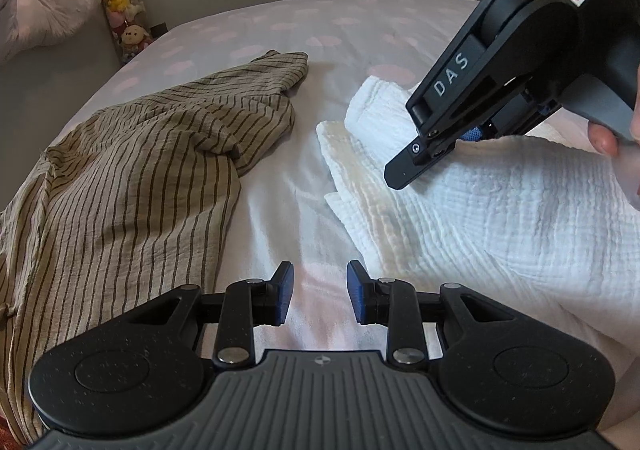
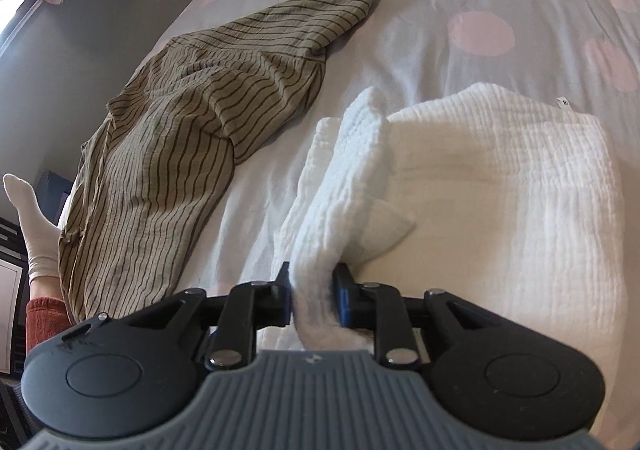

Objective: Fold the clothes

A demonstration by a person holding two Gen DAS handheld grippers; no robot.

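Right hand-held gripper (image 2: 312,300) pinches white muslin garment (image 2: 500,178); left hand-held gripper (image 1: 320,294), open, should pin the crease.

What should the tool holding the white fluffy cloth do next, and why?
Probably carry that pinched edge across and lay it flat. The right tool is shut on a bunched fold of the white crinkled garment, lifted off the rest of it, so the fold looks unfinished. The left tool is open over the polka-dot bedsheet, holding nothing; the striped shirt lies unfolded beside it.
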